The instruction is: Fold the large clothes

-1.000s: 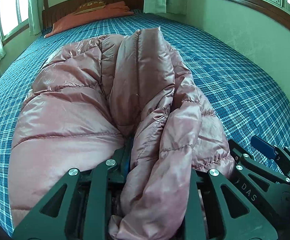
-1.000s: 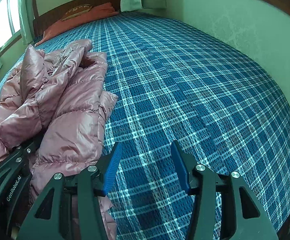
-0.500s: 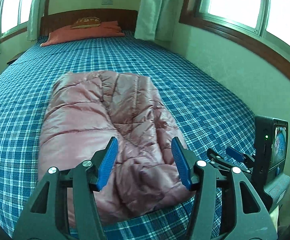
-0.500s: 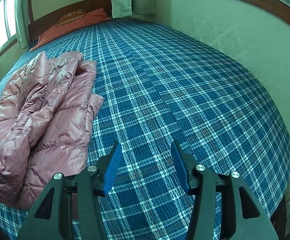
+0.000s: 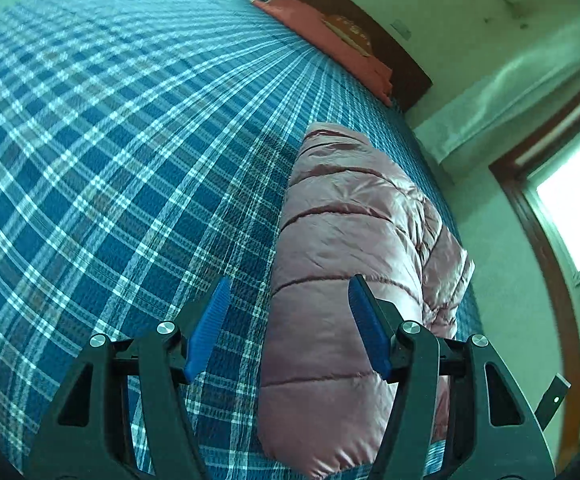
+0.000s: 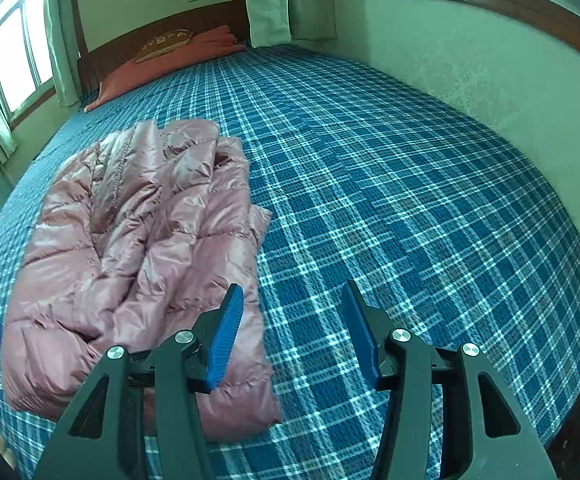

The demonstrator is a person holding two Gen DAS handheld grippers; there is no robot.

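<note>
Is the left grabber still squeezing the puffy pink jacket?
Apart. In the left wrist view, the left gripper has just opened; its blue pads stand wide, clear of the pink jacket lying on the bed.

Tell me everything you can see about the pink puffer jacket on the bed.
The jacket is a shiny, dusty-pink quilted puffer with stitched padded channels, looking like slick nylon. It lies folded into a rumpled, roughly oblong bundle, with creased layers on top, near the foot of the bed on the blue plaid bedspread. Only the bedspread touches it; neither tool grips it.
</note>
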